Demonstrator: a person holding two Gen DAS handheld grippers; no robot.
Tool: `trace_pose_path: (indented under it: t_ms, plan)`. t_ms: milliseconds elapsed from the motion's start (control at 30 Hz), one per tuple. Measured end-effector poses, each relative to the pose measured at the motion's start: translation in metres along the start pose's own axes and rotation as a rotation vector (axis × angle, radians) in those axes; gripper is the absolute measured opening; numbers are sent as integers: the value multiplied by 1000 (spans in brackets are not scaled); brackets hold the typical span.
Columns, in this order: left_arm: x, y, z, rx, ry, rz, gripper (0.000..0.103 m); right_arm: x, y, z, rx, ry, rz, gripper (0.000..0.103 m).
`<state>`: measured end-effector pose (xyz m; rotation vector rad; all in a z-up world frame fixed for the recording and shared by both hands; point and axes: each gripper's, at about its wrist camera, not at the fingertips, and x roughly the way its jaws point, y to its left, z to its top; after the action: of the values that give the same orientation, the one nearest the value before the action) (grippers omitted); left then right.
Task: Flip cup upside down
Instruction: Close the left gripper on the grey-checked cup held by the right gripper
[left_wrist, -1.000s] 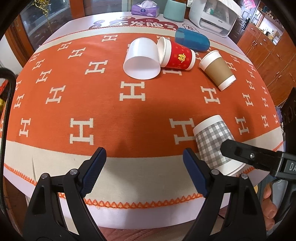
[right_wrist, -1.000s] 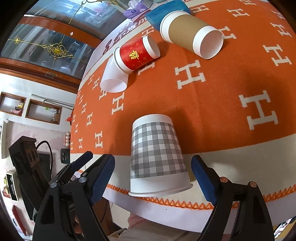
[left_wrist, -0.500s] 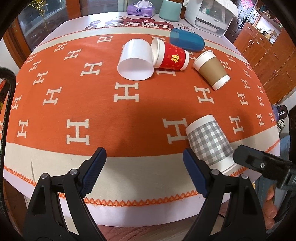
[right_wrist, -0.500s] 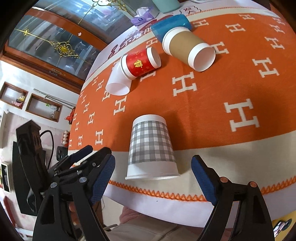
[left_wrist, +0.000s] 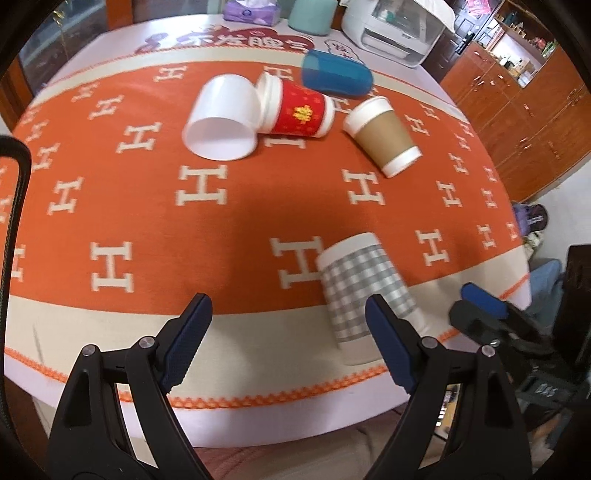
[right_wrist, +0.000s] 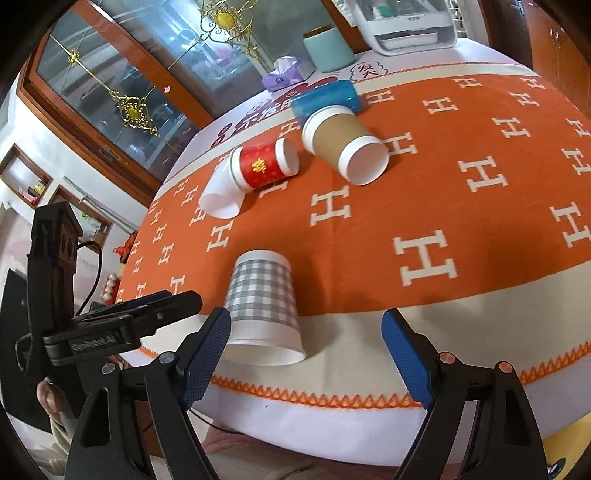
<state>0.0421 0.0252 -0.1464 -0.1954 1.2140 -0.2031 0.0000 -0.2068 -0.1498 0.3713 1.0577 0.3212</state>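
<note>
- The left gripper (left_wrist: 284, 338) hangs just off the near edge of the orange cloth patterned with white H letters (left_wrist: 236, 225). Its blue-padded jaws are spread wide around nothing, which reads as idle waiting.
- The plain white paper cup (left_wrist: 221, 118) lies on its side on the far part of that cloth, mouth toward the near edge, touching the red paper cup with a gold emblem (left_wrist: 295, 110). Neither looks handled; I take them as cups still to be flipped.
- The grey-and-white checked paper cup (right_wrist: 264, 306) stands mouth-down at the cloth's near edge, straddling the orange field and the cream border. Its flat base is on top, so for this cup the flip looks done.
- The right gripper (right_wrist: 304, 354) sits at the same near edge, jaws wide apart and holding nothing. The checked cup stands just ahead of its left pad, seemingly clear of it, a pose that suggests a release.
- The brown-sleeved paper cup with white rims (right_wrist: 343, 147) lies tipped on the far part of the cloth, mouth open toward the near edge. Just behind it lies the blue plastic tumbler (right_wrist: 325, 98), at the cloth's far border.
</note>
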Motion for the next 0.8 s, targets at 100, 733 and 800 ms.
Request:
trace_pose_path:
  t_ms: [100,733,800]
  plan:
    - [6,-1,7,-42,39,-84,83,0,-8,1,14,-13,-3,84]
    - [70,-22,33,-140,273,-205,83,24,-35,-6,69,27,28,60]
    - [78,-23,35,-150,304,-212,83,23,-35,-6,71,21,33,60]
